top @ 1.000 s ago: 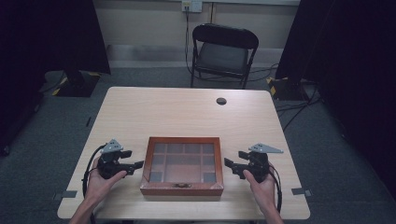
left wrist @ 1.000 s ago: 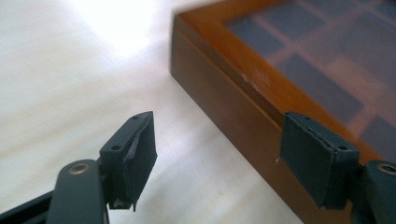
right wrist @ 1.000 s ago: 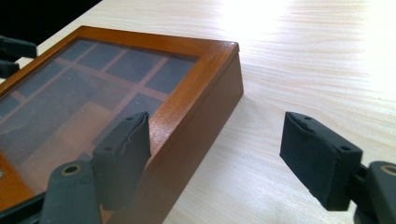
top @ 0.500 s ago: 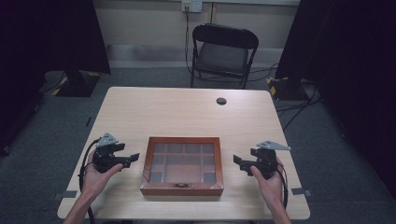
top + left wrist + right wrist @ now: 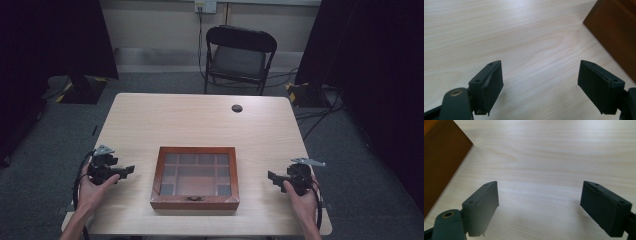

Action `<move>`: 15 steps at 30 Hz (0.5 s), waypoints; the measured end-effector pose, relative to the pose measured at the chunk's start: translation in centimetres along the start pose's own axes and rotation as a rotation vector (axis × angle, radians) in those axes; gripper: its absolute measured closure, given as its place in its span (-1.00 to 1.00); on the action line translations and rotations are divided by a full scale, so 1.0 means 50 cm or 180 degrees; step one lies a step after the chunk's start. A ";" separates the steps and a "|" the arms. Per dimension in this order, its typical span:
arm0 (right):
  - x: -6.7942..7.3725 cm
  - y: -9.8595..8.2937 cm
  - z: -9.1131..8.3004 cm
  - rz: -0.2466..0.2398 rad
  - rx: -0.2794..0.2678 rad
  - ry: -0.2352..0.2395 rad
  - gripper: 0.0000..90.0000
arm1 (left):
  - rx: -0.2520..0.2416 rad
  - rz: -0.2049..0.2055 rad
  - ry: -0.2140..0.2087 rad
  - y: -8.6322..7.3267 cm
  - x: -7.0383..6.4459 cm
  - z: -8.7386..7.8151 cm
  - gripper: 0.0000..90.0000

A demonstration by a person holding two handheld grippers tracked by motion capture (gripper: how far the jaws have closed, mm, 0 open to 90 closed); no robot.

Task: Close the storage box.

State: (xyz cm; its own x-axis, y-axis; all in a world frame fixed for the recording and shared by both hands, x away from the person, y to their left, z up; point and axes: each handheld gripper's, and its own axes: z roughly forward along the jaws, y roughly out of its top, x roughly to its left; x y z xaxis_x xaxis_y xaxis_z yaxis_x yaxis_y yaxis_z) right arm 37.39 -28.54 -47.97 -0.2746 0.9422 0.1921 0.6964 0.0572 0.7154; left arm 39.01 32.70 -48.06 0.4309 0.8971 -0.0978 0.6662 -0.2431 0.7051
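High view has the wooden box (image 5: 195,177) sitting shut near the front edge of the table (image 5: 200,120), with the left gripper (image 5: 127,170) and right gripper (image 5: 271,176) each off to its own side, pointing inward, not touching it. Left gripper view and right gripper view both show jaws spread wide over bare wood, nothing between them; a corner of the box sits off to the side in each.

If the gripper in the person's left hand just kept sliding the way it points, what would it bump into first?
Most likely the wooden box. The left gripper points across the table toward the box's left side, jaws open with bare tabletop between. The left gripper view shows the box off to the right, so it might only graze it.
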 end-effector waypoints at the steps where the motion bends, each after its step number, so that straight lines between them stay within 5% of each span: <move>1: -0.003 -0.004 0.002 -0.0016 0.0045 -0.0040 -0.68 | 0.0007 -0.0017 0.0019 -0.004 -0.001 0.003 -0.56; 4: -0.011 -0.013 0.009 -0.0018 0.0139 -0.0220 -0.68 | 0.0154 0.0115 0.0088 -0.012 -0.005 0.010 -0.60; 6: -0.011 -0.019 0.010 -0.0098 0.0135 -0.0308 -0.68 | 0.0132 0.0105 0.0114 -0.020 -0.011 0.015 -0.60; 8: -0.008 -0.021 0.009 -0.0131 0.0140 -0.0363 -0.68 | 0.0089 0.0231 0.0215 -0.026 -0.020 0.019 -0.65; 11: 0.002 -0.031 0.015 -0.0350 0.0104 -0.0529 -0.73 | 0.0043 0.0218 0.0228 -0.028 -0.025 0.022 -0.68; 15: 0.004 -0.036 0.021 -0.0349 0.0041 -0.0551 -0.86 | -0.0145 0.0174 0.0237 -0.039 -0.031 0.028 -0.75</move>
State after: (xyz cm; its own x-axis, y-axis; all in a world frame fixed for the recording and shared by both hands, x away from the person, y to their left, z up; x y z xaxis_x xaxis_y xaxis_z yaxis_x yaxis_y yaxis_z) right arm 36.80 -28.10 -49.92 -0.2320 0.9727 -0.0055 0.6774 0.1656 0.7168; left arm 37.89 31.27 -50.27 0.4183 0.9083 -0.0071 0.6139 -0.2769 0.7392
